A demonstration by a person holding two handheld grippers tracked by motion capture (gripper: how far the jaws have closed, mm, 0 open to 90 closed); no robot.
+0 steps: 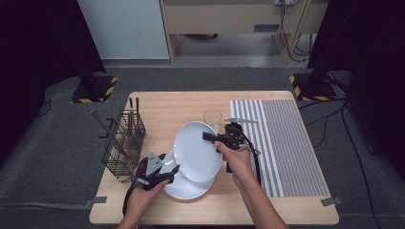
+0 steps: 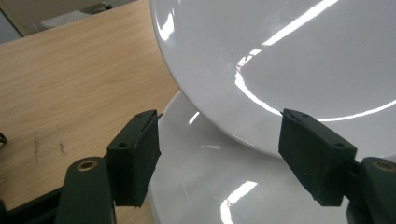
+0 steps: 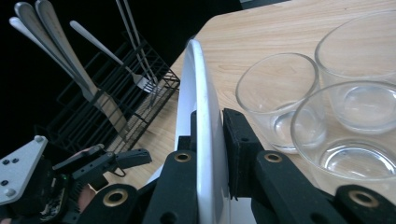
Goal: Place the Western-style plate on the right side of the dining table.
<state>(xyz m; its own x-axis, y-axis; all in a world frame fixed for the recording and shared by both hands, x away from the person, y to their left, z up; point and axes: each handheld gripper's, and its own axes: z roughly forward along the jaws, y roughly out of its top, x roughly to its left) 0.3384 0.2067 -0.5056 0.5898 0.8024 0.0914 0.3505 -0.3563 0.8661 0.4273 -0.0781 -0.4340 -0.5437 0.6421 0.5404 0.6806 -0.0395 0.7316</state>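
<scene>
Upper white plate tilted on edge, rim pinched between pressed-together jaws of right gripper, lifted off lower plate lying flat beneath. Left gripper spread wide, holding nothing, jaws straddling lower plate's near rim. Beyond right gripper, three clear glasses; left of it, black wire rack with cutlery.

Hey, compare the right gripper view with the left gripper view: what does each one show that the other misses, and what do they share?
Right gripper view alone: three clear glasses, a black wire caddy holding cutlery, and the right gripper clamped on the rim of the tilted plate.
Left gripper view alone: a second plate lying flat under the tilted one, with the left gripper open over it.
Both: the tilted white plate and the wooden table.
</scene>
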